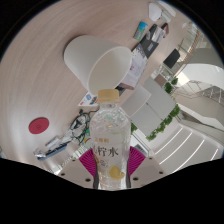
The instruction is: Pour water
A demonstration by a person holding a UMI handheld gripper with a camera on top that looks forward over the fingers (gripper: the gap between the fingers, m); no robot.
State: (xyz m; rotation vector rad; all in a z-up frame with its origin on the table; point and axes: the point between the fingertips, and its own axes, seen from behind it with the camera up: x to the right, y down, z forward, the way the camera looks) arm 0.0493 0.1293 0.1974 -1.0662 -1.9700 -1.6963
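My claw [112, 172] is closed on a clear plastic water bottle [108, 140], with the magenta pads [137, 158] pressed against its sides. The bottle stands between the fingers and reaches forward from them; its neck tips toward a white paper cup [98, 62] just ahead. The bottle mouth sits close under the cup's rim, and I cannot tell whether they touch.

The bottle is see-through and smooth, with a yellowish ring at the neck [105, 95] and a pale label printed in dark characters low on its body. The cup is matte white, cone-shaped and tilted, its open mouth turned toward the bottle.

To one side of the bottle there is a broad stretch of pale wood-grain tabletop [40, 90], bare apart from a small dark red round thing [39, 125]. On the other side lie white furniture and some green plants [165, 120], a more crowded area.
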